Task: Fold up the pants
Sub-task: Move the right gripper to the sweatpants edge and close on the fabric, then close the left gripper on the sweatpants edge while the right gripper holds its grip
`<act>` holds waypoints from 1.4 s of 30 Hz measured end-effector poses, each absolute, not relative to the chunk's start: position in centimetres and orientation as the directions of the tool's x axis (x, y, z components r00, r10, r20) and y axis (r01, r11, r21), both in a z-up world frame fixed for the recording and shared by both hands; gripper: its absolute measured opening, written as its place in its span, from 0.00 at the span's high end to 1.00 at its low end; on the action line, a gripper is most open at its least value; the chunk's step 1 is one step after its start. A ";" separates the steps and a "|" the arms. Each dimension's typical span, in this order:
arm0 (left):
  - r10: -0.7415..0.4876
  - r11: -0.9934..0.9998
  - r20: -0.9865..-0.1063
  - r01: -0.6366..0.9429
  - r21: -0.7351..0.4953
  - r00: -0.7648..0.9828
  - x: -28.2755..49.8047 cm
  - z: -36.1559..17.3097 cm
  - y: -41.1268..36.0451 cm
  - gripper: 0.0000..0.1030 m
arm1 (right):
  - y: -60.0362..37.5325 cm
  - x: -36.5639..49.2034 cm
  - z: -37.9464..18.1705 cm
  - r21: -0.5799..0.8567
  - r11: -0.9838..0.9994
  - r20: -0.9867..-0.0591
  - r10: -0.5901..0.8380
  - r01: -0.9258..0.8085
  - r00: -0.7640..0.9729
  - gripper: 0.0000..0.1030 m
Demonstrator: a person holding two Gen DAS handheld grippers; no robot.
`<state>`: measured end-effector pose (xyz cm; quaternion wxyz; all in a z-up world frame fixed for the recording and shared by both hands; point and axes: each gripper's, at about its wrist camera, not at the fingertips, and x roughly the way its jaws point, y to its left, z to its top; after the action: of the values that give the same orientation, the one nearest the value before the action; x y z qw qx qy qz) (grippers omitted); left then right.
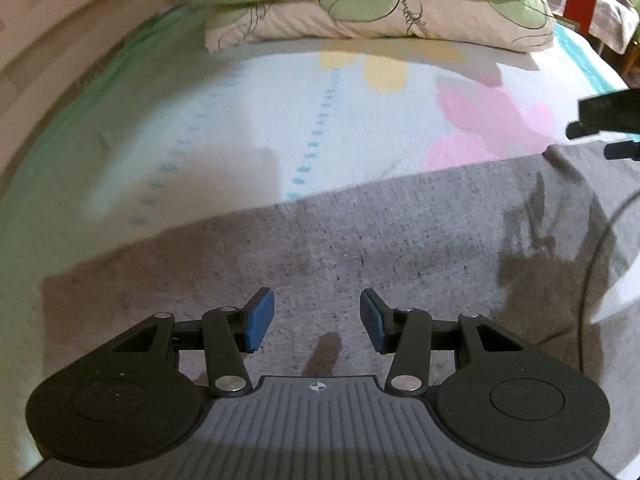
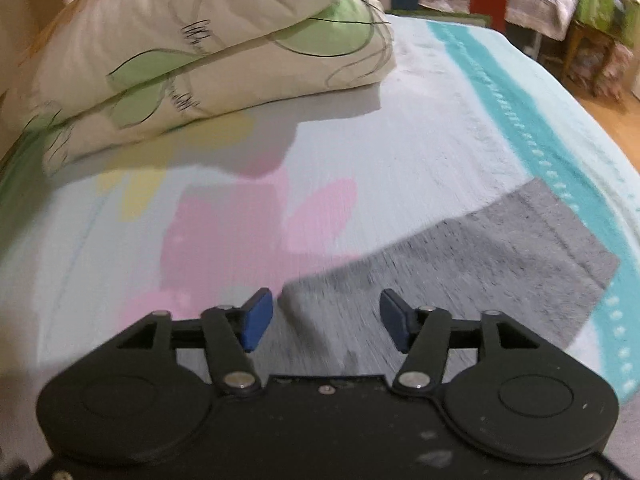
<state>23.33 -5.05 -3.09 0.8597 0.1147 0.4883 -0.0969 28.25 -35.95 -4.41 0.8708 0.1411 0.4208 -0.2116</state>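
Left wrist view: left gripper (image 1: 317, 320) angled down over grey pants (image 1: 360, 240) spread on the bedsheet (image 1: 260, 100), jaws apart, nothing between; right gripper (image 1: 604, 124) at the right edge. Right wrist view, blurred: right gripper (image 2: 326, 322) likewise parted and apparently empty above the pants' edge; 2 stacked pillows (image 2: 200, 52) beyond.

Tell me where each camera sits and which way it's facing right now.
Left wrist: on the left tongs, angled down at the grey pants; own open fingers show.
Right wrist: on the right tongs, angled down at the pants' edge; own open fingers show, nothing between them.
Shared: pants, floral sheet, stacked pillows.
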 end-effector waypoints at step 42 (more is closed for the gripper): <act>-0.191 0.981 -0.903 0.110 -0.161 0.386 29.9 -2.5 -5.2 0.54 | -35.2 14.6 -5.4 0.184 0.866 -0.843 -0.104 0.466 0.527 0.96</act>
<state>29.91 -5.17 -2.51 0.8316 -0.0373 0.5468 -0.0905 14.58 -35.16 -5.40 0.8511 0.1979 0.4565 -0.1673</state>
